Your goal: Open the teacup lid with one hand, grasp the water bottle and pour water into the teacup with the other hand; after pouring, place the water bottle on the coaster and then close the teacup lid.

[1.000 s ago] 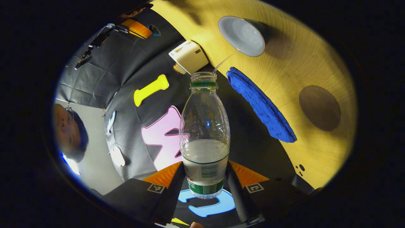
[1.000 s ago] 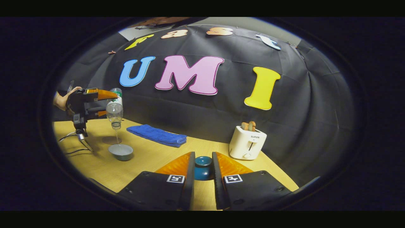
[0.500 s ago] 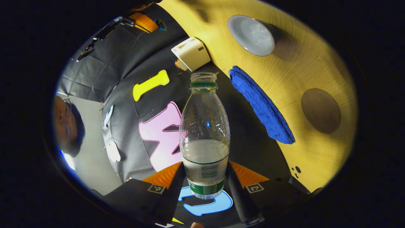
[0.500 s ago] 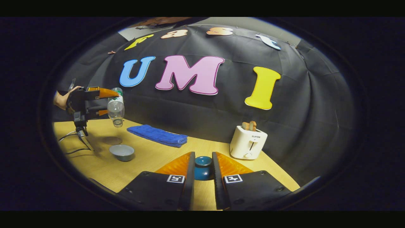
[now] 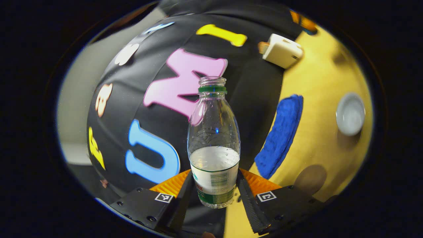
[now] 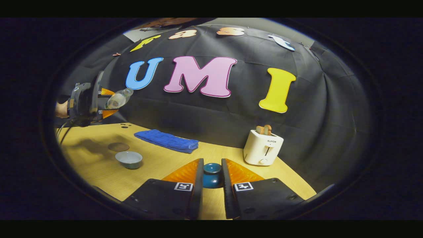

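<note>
Above the wooden table (image 5: 317, 99), uncapped water bottle (image 5: 213, 138) holds some water.

Dim booth, light from above falls warm on the wooden table (image 6: 158, 162), rest sinks into black. Soft shadows: a blurry dark patch on the table at left in the right gripper view, another beside the teacup (image 5: 350, 113). Small highlights on the water bottle (image 5: 213, 132), no harsh glare. Strong fisheye bending at edges, rims dark and soft. Centre reasonably sharp in both views.
</note>
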{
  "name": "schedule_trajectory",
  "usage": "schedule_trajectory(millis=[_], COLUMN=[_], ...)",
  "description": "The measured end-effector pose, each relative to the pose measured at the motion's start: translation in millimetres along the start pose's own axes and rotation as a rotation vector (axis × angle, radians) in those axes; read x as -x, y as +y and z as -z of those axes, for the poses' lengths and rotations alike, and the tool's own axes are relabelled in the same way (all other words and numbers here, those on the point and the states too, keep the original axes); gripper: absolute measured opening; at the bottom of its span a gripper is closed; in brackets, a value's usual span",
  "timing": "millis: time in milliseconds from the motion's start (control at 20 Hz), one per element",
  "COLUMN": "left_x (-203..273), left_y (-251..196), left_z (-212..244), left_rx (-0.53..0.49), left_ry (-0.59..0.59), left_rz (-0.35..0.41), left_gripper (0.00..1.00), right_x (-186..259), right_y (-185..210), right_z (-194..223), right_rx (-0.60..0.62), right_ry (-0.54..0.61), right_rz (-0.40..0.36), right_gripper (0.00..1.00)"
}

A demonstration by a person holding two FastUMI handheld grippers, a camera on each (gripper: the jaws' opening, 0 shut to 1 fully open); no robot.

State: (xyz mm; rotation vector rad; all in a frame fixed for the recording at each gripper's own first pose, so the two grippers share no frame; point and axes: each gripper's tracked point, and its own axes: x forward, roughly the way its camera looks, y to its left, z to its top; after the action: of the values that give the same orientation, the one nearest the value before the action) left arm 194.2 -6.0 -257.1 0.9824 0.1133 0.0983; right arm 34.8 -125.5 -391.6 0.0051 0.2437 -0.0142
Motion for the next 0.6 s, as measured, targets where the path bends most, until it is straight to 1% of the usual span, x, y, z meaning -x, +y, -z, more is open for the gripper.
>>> schedule_trajectory(millis=[50, 150, 200, 250, 350, 400, 450, 500, 550, 600], left_x=[-1, -5, -6, -7, -7, -8, -7, -9, -10, -12], left_y=[-2, -12, -19, -26, -36, -44, -50, -54, -59, -66], left_z=[0, 1, 0, 0, 5, 8, 11, 18, 23, 31], left_rx=[0.105, 0.311, 0.411, 0.508, 0.692, 0.781, 0.863, 0.933, 0.988, 1.028], left_ry=[0.016, 0.014, 0.006, 0.003, 0.015, 0.030, 0.050, 0.075, 0.098, 0.117], left_rz=[0.017, 0.081, 0.108, 0.132, 0.178, 0.198, 0.213, 0.224, 0.230, 0.231], left_gripper=[0.77, 0.76, 0.76, 0.76, 0.76, 0.77, 0.77, 0.76, 0.77, 0.77], right_x=[-1, -3, -3, -4, -6, -7, -7, -8, -8, -7], right_y=[2, 4, 5, 7, 9, 9, 9, 10, 11, 12], right_z=[-1, -2, -2, -1, -1, 0, 0, 0, 0, 1], right_rx=[0.002, 0.005, 0.004, 0.004, 0.006, 0.005, 0.005, 0.004, 0.003, 0.001], right_ry=[0.000, -0.001, -0.001, 0.000, 0.003, 0.002, 0.002, 0.004, 0.006, 0.007], right_rz=[-0.004, -0.011, -0.014, -0.019, -0.023, -0.025, -0.024, -0.027, -0.028, -0.033], right_gripper=[0.35, 0.35, 0.31, 0.35, 0.35, 0.31, 0.35, 0.35, 0.27, 0.35])
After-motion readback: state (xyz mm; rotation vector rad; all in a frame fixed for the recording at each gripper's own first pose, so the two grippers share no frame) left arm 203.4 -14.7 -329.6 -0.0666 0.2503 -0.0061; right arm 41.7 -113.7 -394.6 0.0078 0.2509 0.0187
